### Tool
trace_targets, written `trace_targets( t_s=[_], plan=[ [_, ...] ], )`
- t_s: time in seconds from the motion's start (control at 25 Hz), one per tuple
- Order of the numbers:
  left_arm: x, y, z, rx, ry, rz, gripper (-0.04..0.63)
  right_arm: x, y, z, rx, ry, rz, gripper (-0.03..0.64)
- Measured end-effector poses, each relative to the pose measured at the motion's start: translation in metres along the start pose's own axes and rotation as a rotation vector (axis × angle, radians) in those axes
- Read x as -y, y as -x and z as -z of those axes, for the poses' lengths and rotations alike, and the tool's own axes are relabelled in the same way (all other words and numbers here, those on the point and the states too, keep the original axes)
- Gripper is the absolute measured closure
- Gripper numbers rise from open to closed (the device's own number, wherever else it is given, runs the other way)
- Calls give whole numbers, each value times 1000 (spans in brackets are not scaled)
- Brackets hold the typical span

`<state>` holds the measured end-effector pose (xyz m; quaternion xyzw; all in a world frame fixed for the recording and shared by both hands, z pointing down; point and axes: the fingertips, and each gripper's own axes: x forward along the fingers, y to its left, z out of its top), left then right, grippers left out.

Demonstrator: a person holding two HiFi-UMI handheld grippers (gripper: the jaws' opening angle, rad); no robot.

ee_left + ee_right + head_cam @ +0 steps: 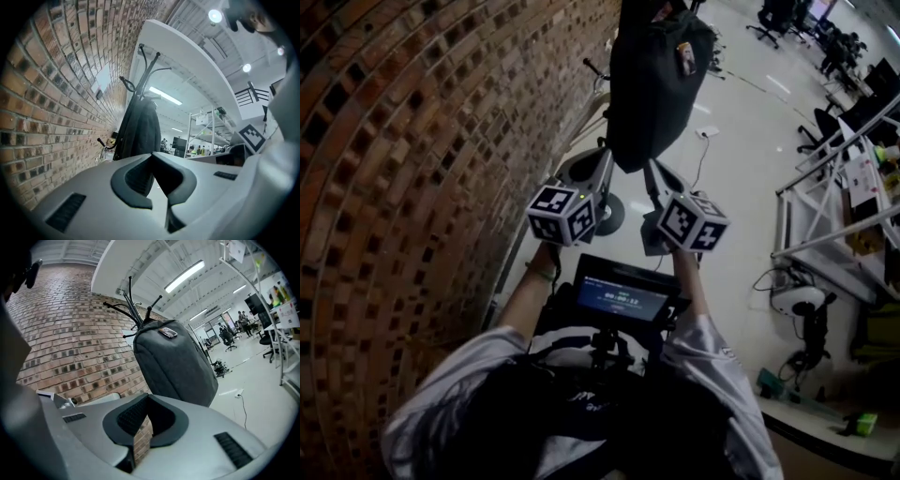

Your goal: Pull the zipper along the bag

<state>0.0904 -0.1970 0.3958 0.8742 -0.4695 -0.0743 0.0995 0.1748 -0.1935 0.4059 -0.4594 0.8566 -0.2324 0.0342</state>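
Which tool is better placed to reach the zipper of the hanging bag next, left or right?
Probably the right tool: its view faces the bag's broad side from near. The left tool sees the bag edge-on, farther off. Both are shut, holding nothing.

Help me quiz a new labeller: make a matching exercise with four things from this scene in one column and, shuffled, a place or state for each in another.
Things
1. dark grey fabric backpack
2. reddish-brown brick wall
3. small lit rectangular screen
4. right tool

Places or states
A. shut, nothing between its jaws
B. hanging from the black metal coat rack
C. fills the head view's left side
D. mounted in front of the person

Pairs: 1-B, 2-C, 3-D, 4-A
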Motion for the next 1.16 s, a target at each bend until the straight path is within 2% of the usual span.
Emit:
trace_targets(
  t_s=[0.28,1.16],
  plan=[
    [11,19,13,-22,1,-33,594,-11,11,15,-9,0,-30,624],
    [23,34,13,-23,2,-38,594,-31,27,23,-17,33,-43,624]
  ],
)
